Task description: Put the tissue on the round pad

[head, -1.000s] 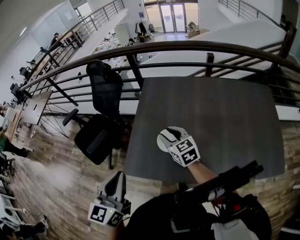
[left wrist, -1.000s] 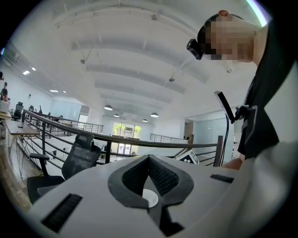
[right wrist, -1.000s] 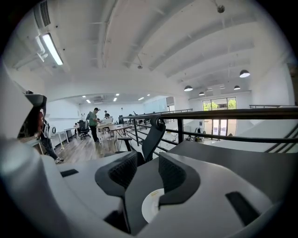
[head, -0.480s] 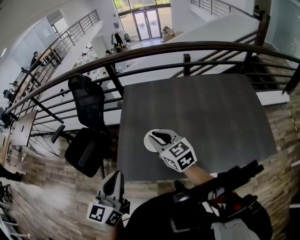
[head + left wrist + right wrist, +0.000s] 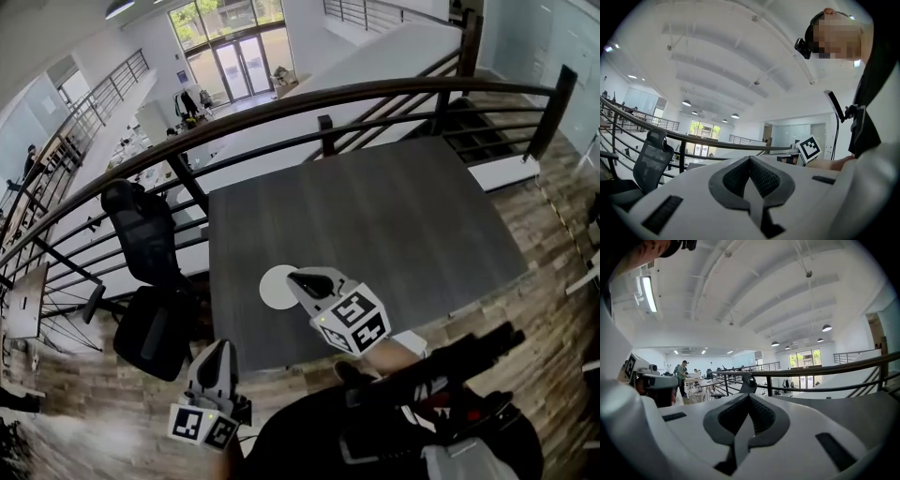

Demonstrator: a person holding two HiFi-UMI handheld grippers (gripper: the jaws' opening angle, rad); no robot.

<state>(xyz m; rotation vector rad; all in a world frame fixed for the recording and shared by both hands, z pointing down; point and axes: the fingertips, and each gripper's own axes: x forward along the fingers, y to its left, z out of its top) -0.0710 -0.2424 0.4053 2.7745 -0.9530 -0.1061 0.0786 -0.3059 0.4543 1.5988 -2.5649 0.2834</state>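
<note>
White and flat, the round pad (image 5: 278, 287) lies on the dark wood-grain table (image 5: 403, 225); you cannot tell the tissue apart from it. Beside it, your right gripper (image 5: 296, 277) has just closed its jaws on nothing. Your left gripper (image 5: 218, 352) is also pressed together, empty.

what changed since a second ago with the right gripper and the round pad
The right gripper has drawn back off the round pad, which now shows whole just left of its tips in the head view. Its jaws have just been closing and are shut with nothing between them. The left gripper stays shut, low beside the table. The pad lies where it was.
</note>
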